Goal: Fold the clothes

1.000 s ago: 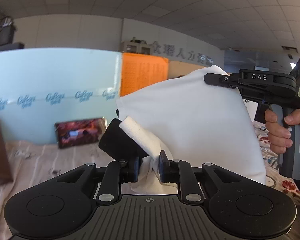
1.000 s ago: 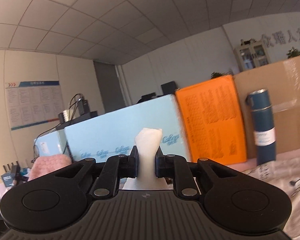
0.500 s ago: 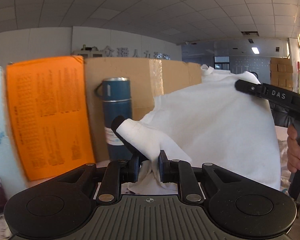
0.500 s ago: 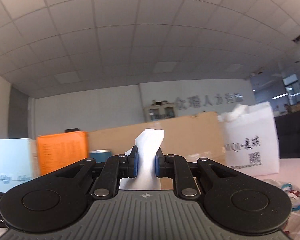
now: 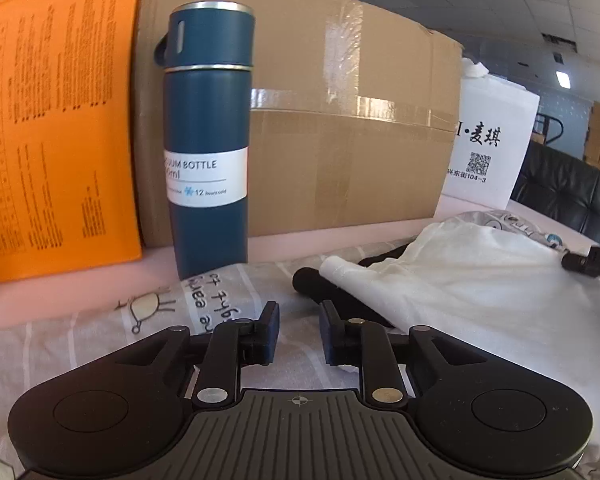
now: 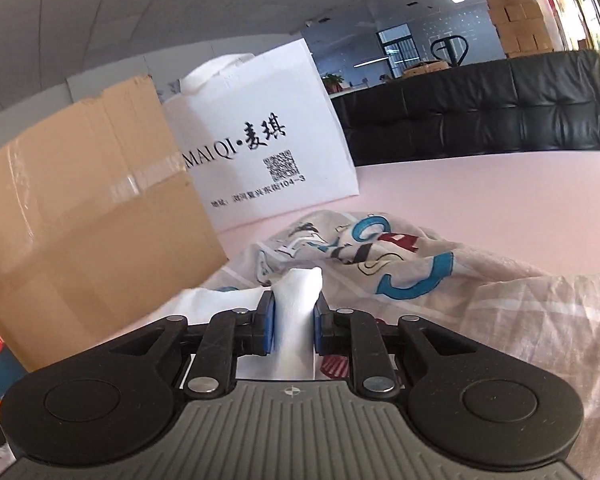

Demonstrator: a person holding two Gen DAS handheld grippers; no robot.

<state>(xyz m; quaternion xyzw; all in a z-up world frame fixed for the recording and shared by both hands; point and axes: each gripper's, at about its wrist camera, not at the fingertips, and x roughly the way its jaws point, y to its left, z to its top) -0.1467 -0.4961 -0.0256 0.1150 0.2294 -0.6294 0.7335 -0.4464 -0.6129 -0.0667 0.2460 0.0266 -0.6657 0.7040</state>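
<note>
- Left gripper [image 5: 299,334]: the jaws are seen parted with a clear gap and nothing held between them, low over a printed bedsheet [image 5: 100,344].
- Right gripper [image 6: 294,330]: the jaws are closed on a bunched fold of the white garment [image 6: 296,312]; in the left wrist view its black tip is seen at the garment's far right edge.
- White garment, left wrist view [image 5: 480,300]: it is laid on the bedsheet just right of the left gripper, with a dark cloth [image 5: 324,288] partly covered beneath its near-left corner.
- A crumpled patterned cloth [image 6: 380,256] is seen just beyond the right gripper.
- A blue vacuum bottle [image 5: 208,140] stands upright just behind the bedsheet's edge.
- Behind the bottle, an orange board [image 5: 56,120], a taped cardboard box [image 5: 340,120] and a white printed bag [image 6: 260,140] are set in a row, closing off the far side.
- A black sofa [image 6: 480,116] is seen farthest back.
</note>
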